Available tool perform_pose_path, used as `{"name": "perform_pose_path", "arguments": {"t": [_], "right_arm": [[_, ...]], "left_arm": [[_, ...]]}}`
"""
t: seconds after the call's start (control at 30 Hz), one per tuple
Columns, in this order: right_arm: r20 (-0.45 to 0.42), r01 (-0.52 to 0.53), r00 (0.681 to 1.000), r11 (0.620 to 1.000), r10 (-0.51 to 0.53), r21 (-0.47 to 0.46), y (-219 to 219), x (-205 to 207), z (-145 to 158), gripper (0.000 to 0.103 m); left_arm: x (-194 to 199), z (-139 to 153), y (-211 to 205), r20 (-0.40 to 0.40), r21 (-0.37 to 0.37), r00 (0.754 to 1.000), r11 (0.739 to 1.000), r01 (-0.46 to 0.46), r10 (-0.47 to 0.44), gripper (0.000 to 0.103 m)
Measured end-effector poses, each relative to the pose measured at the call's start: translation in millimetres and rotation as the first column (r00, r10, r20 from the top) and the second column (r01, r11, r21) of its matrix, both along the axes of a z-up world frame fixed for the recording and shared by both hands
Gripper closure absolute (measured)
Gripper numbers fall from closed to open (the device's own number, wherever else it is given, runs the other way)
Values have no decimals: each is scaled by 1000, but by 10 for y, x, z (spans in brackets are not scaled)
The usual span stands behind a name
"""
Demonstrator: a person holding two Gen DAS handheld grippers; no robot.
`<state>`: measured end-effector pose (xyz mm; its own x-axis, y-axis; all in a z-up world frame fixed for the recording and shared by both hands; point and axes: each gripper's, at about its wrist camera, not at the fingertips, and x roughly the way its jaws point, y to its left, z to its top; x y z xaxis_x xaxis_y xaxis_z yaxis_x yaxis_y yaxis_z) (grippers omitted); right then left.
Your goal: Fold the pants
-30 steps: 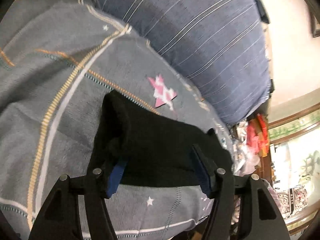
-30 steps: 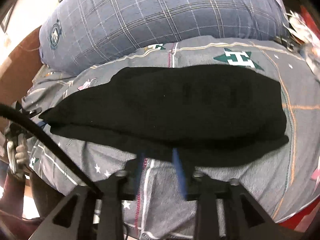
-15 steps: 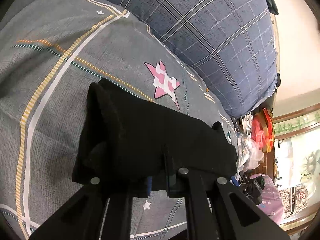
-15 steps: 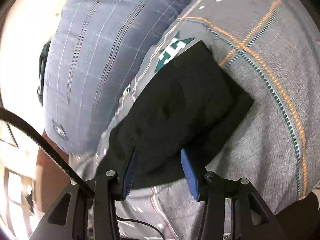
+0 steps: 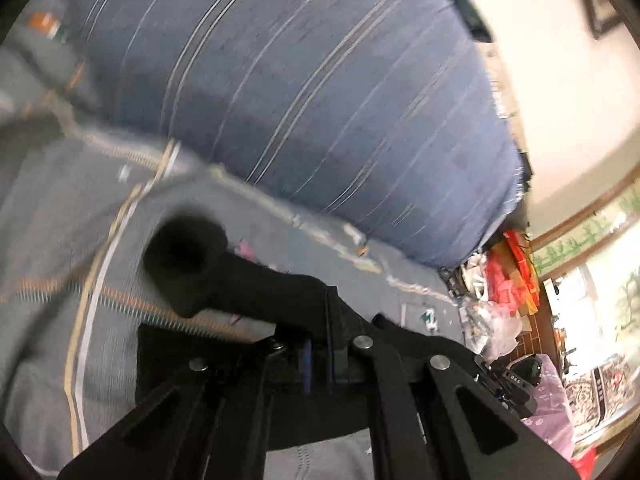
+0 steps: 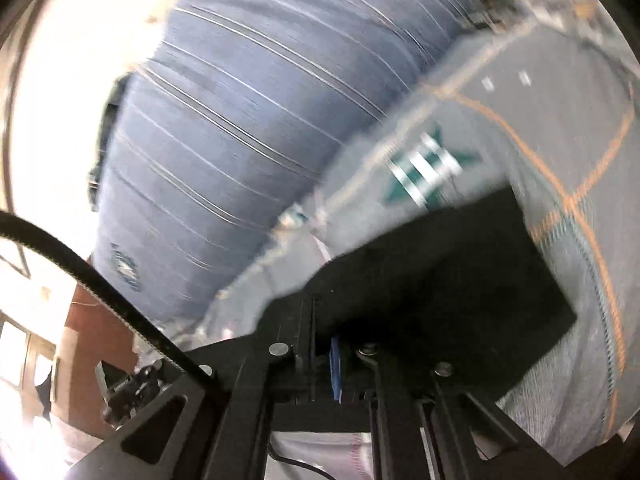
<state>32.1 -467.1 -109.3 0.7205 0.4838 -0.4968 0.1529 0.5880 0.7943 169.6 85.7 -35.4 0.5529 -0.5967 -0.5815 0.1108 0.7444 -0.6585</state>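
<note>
fingers of the left hand-held gripper (image 5: 318, 354), blue-edged, are pinched on a soft fold of the black pants (image 5: 240, 276) at lower centre of the left wrist view. the right hand-held gripper (image 6: 326, 364) likewise clamps the matte black cloth at lower centre. the pants lie on a grey bedsheet (image 6: 580, 128) with orange stitched lines, below a plump blue striped pillow (image 5: 320, 100) in the blurred upper frame.

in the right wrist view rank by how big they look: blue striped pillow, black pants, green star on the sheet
1. blue striped pillow
2. black pants, though they sit nearer the camera, pinched in the right gripper, so true size is unsure
3. green star, clearly smallest
</note>
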Motion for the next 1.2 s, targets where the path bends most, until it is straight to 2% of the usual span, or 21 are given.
{"name": "perform_pose_path", "arguments": {"t": [0.07, 0.1, 0.17, 0.2, 0.23, 0.3, 0.33, 0.37, 0.47, 0.57, 0.7, 0.8, 1.0, 1.1, 1.17, 1.2], "right_arm": [[14, -2, 1000, 1000, 2, 0, -34, -94, 52, 96], [2, -5, 1000, 1000, 5, -3, -28, -148, 15, 96], [-47, -17, 999, 1000, 17, -3, -3, -265, -192, 96], [-71, -23, 997, 1000, 23, 4, -8, -312, -304, 96], [-120, -29, 992, 999, 31, 19, 5, -379, -515, 96], [-185, -23, 982, 998, 32, 50, 31, -464, -825, 96], [-204, -13, 979, 998, 26, 66, 33, -508, -945, 96], [-203, -4, 979, 997, 20, 77, 22, -507, -976, 96], [-175, 5, 984, 997, 9, 79, 23, -516, -936, 97], [-154, -21, 988, 1000, 23, 19, 46, -509, -813, 97], [-172, -20, 985, 1000, 17, -18, 66, -553, -867, 96], [-163, -9, 987, 1000, 9, 0, 65, -607, -903, 96], [-128, 3, 992, 1000, 0, 24, 3, -684, -880, 96], [-179, 39, 983, 999, -36, 12, -53, -696, -971, 93], [-173, 56, 983, 998, -54, 7, -78, -756, -938, 86], [-172, 62, 983, 998, -66, -25, -91, -807, -883, 82]], "left_arm": [[-74, -42, 12, 0, -1, 1000, 1000, 6, -6, 98], [-134, -174, 40, -30, 4, 1000, 1000, 7, -7, 98], [-234, -514, 90, -106, 29, 994, 1000, 2, 2, 98], [-279, -739, 119, -165, 47, 986, 999, -1, 9, 98], [-346, -1058, 163, -251, 60, 968, 998, -6, 21, 98], [-468, -1351, 232, -301, 24, 954, 1000, -13, 19, 98], [-550, -1360, 297, -264, -26, 964, 999, -34, 26, 98], [-581, -1342, 334, -267, -35, 963, 999, -39, 28, 98], [-623, -1248, 389, -235, -7, 971, 999, -54, 51, 96], [-659, -1223, 360, -217, 90, 974, 995, -49, 67, 90], [-809, -1230, 408, -200, 88, 977, 995, -53, 70, 90], [-932, -1215, 520, -202, 72, 975, 994, -79, 93, 95], [-1049, -1211, 603, -214, 78, 965, 987, -137, 151, 95], [-1113, -1222, 632, -230, 106, 958, 983, -149, 170, 95], [-1207, -1125, 621, -203, 125, 965, 982, -143, 166, 95], [-1267, -1035, 605, -176, 146, 970, 979, -142, 167, 95]]}}
